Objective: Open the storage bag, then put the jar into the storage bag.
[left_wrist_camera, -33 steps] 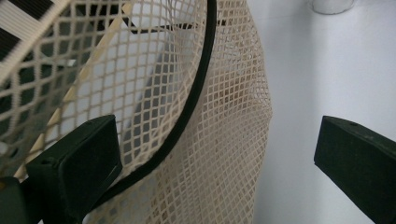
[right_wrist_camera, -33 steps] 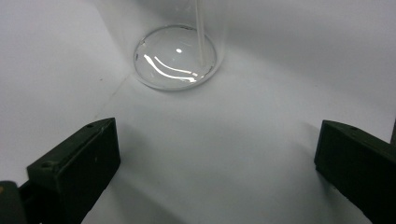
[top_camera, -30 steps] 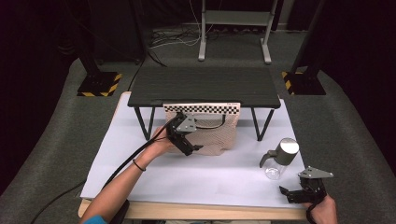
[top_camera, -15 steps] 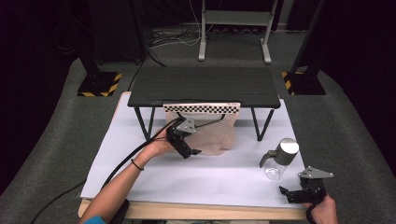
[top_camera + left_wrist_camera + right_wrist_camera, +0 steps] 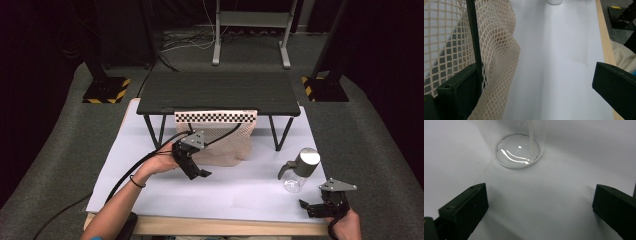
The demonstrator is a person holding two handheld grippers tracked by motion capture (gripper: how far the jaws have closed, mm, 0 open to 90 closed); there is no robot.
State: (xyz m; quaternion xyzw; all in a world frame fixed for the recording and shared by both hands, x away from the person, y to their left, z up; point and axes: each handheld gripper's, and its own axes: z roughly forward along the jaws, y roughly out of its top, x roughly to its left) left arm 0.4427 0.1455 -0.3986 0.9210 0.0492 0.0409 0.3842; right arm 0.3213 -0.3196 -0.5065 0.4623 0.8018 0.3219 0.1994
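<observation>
Now left gripper (image 5: 194, 167) beside mesh bag (image 5: 220, 142), jaws spread; right gripper (image 5: 320, 207) jaws spread.

The left gripper (image 5: 194, 167) sits on the table (image 5: 235, 192) just in front of the net bag (image 5: 225, 145), which hangs from the front edge of the rack (image 5: 220, 92) behind it. In the left gripper view 1 jaw lies against the net (image 5: 499, 50). The bottle (image 5: 299, 169) stands well to this gripper's right. The right gripper (image 5: 325, 205) lies at the table's near right corner, the bottle (image 5: 517, 150) just ahead of its 2 jaws.
</observation>
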